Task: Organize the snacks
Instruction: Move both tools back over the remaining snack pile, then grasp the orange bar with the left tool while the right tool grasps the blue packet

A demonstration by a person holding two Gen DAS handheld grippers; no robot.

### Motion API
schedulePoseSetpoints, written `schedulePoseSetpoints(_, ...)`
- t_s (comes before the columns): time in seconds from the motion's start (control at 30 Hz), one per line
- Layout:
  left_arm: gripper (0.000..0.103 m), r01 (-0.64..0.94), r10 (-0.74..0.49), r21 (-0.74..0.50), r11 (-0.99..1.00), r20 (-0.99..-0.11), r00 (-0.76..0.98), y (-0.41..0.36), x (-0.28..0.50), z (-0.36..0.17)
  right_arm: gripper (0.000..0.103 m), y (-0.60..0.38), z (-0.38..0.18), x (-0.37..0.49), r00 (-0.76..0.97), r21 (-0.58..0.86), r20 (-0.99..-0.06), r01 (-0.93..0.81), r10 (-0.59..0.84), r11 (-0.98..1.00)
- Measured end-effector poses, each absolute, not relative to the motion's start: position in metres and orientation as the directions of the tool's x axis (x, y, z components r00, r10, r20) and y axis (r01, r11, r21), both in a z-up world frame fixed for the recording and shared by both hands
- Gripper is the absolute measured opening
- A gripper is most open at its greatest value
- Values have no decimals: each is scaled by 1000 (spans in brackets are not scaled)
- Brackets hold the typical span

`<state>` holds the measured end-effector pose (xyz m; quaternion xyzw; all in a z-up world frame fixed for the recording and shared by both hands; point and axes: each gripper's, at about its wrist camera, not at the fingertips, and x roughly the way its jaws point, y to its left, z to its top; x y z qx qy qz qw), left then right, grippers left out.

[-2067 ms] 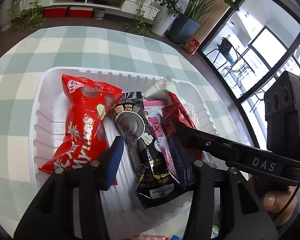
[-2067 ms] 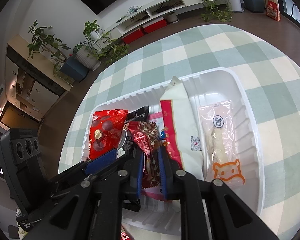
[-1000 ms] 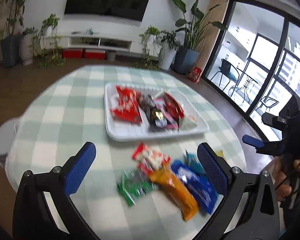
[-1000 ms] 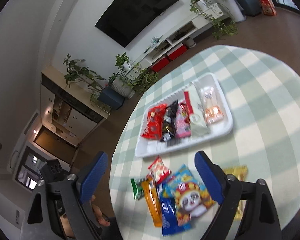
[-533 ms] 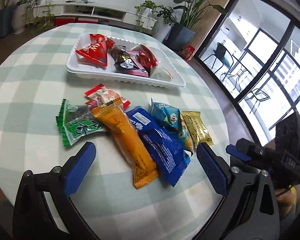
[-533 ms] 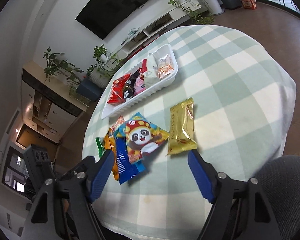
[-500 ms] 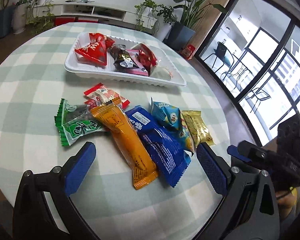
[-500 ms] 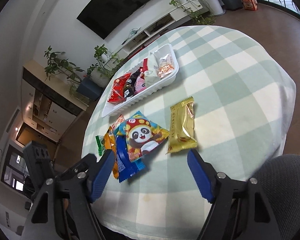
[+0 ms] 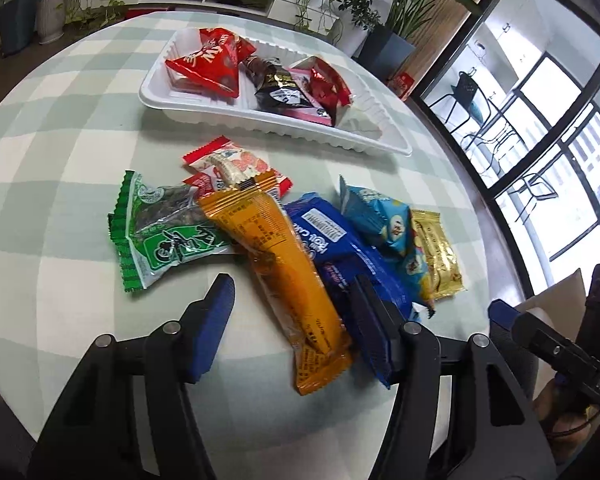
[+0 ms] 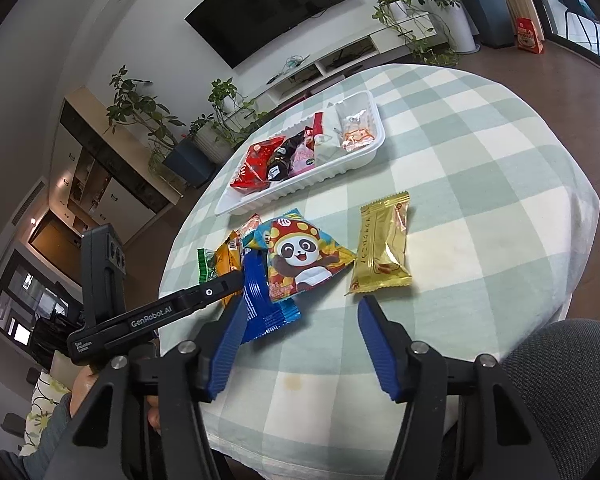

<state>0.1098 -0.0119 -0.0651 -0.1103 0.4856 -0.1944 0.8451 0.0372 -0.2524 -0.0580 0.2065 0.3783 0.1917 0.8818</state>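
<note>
A white tray [image 9: 204,118] [image 10: 332,168] at the far side of the table holds several snack packs, among them a red bag [image 9: 208,62]. Loose packs lie in front of it: green [image 9: 160,234], red-white [image 9: 230,164], orange [image 9: 288,280], blue [image 9: 340,248], a panda pack [image 10: 300,258] and gold [image 10: 384,244] [image 9: 436,250]. My left gripper [image 9: 292,316] is open, its jaws on either side of the orange pack's near end. My right gripper [image 10: 300,332] is open and empty, just before the panda and gold packs.
The round table has a green-and-white checked cloth [image 10: 480,152]. Its near edge is close under both grippers. A grey chair seat [image 10: 560,360] is at the lower right. Plants, a TV shelf and large windows [image 9: 540,100] surround the table.
Both grippers pulled back from the tray to the near side of the table. The left has since lowered onto the orange pack with jaws narrowed; the right has come nearer the panda and gold packs.
</note>
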Motion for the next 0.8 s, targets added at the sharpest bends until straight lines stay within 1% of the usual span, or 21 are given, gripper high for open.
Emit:
schedulePoseSetpoints(0.07,57,231,-425,-358,905,-785,450,-11,112,-67,59,-251,-58,37,640,501,-591,-185,490,845)
schedulePoseSetpoints(0.23,53,262,-419,-333,906,-798,434,-15,119,-69,57,-248,-58,37,635,489,-600,-191,487,851)
schedulePoseSetpoints(0.33,47,274,-415,-322,906,-803,428,-20,123,-70,57,-245,-58,37,636,476,-604,-197,481,857)
schedulePoseSetpoints(0.4,39,288,-401,-298,910,-808,432,-22,125,-70,57,-244,-57,36,637,467,-606,-200,477,861)
schedulePoseSetpoints(0.57,27,321,-379,-254,912,-821,428,-23,128,-71,57,-243,-59,35,634,458,-613,-202,472,866)
schedulePoseSetpoints(0.7,27,379,-343,-185,907,-847,407,-31,131,-71,57,-239,-59,34,632,443,-619,-211,467,872)
schedulePoseSetpoints(0.8,27,375,-336,-182,909,-852,402,-30,139,-70,57,-236,-58,33,630,437,-619,-219,468,872)
